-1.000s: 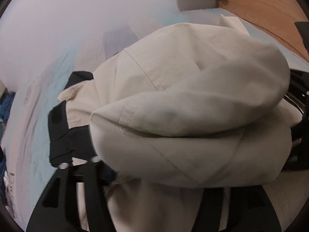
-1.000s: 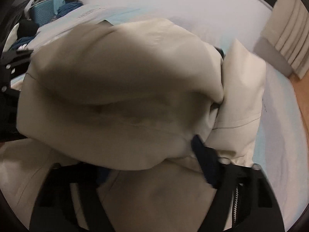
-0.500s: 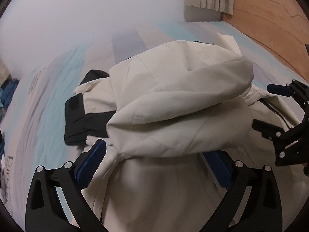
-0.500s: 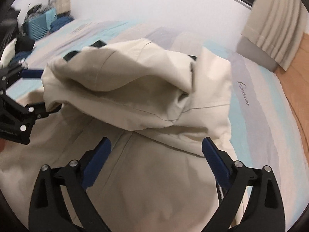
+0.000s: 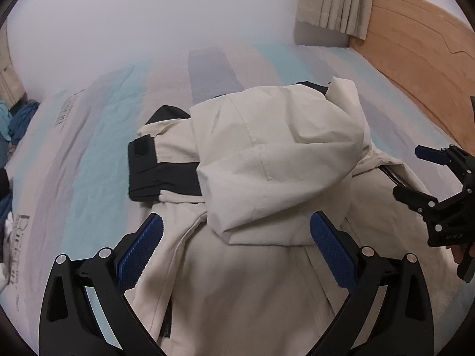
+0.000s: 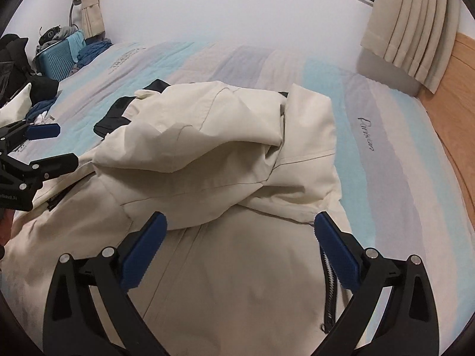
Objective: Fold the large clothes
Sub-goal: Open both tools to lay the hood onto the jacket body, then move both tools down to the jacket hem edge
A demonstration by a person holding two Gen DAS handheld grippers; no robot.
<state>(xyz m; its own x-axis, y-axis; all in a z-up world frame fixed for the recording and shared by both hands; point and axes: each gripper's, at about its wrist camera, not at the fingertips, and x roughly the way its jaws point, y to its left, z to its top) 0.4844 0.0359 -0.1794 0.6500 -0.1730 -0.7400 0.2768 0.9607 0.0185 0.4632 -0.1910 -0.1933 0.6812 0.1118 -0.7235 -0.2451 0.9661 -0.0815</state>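
A big bed [image 5: 98, 136] with a striped cover in light blue, grey and cream fills most of both views. A wooden headboard [image 5: 415, 68] runs along one side of it.

On the bed lies a big cream jacket [image 5: 246, 281]. It takes up the middle of the bed cover. Its body is spread flat, close to the cameras. Its hood [image 5: 285, 160] is flopped over on top of the body in a soft, puffy lump with deep creases. One sleeve sticks out past the hood, and it has a black cuff [image 5: 151, 172] with a small black tab. A dark zipper [image 6: 328, 293] runs down one edge of the jacket.

A cream curtain [image 6: 415, 20] hangs by the white wall. Far off at the end of the bed sit a blue suitcase [image 6: 58, 59] and a pile of blue clothes [image 6: 93, 50].

The left claw [image 5: 236, 237] is wide open and holds nothing. It hangs over the jacket, with its blue pads [image 5: 139, 252] on each side of the hood's edge. The right claw [image 6: 240, 238] is wide open too, and it has nothing in it. It hangs over the jacket just below the hood.
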